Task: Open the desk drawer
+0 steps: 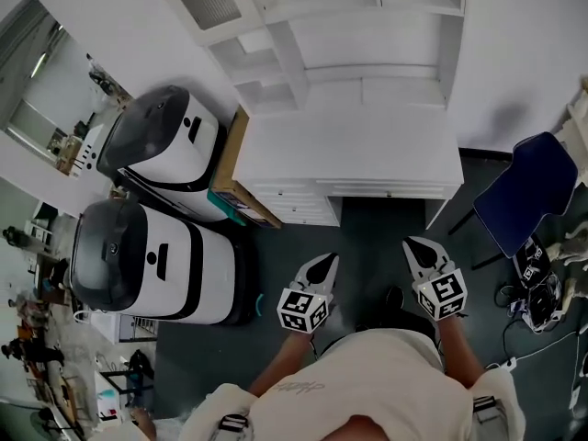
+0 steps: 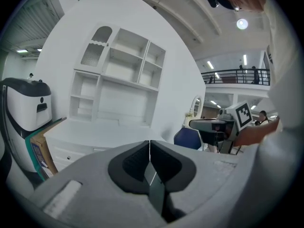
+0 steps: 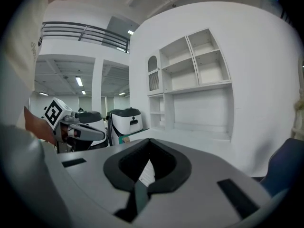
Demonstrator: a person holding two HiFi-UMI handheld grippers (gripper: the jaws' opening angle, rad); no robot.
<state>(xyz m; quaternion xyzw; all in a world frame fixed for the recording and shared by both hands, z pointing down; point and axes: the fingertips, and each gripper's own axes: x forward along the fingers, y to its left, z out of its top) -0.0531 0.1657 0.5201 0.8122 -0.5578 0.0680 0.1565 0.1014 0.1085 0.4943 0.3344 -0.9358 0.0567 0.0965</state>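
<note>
A white desk (image 1: 349, 150) is seen from above, with a hutch of open shelves (image 1: 367, 26) along its back edge. The desk drawer (image 1: 386, 190) is found under the front edge of the desktop, above the kneehole. Its front is flush with the desk, so it is shut. A stack of smaller drawers (image 1: 296, 208) is set below the front left corner, and these are shut as well.

Both grippers are held in the air in front of the desk, apart from it and touching nothing. The left gripper (image 1: 328, 263) is pointed toward the drawer stack. In the left gripper view its jaws are pressed together along a thin seam, with nothing between them. The right gripper (image 1: 412, 245) is held beside it, in front of the kneehole, and its jaws are likewise pressed together on nothing.

Two white-and-black machines (image 1: 161, 141) are parked to the left of the desk. A cardboard box (image 1: 230, 159) is wedged between the farther machine and the desk's left side. A blue chair (image 1: 528, 186) is stood on the dark floor (image 1: 367, 237) off the desk's front right corner.
</note>
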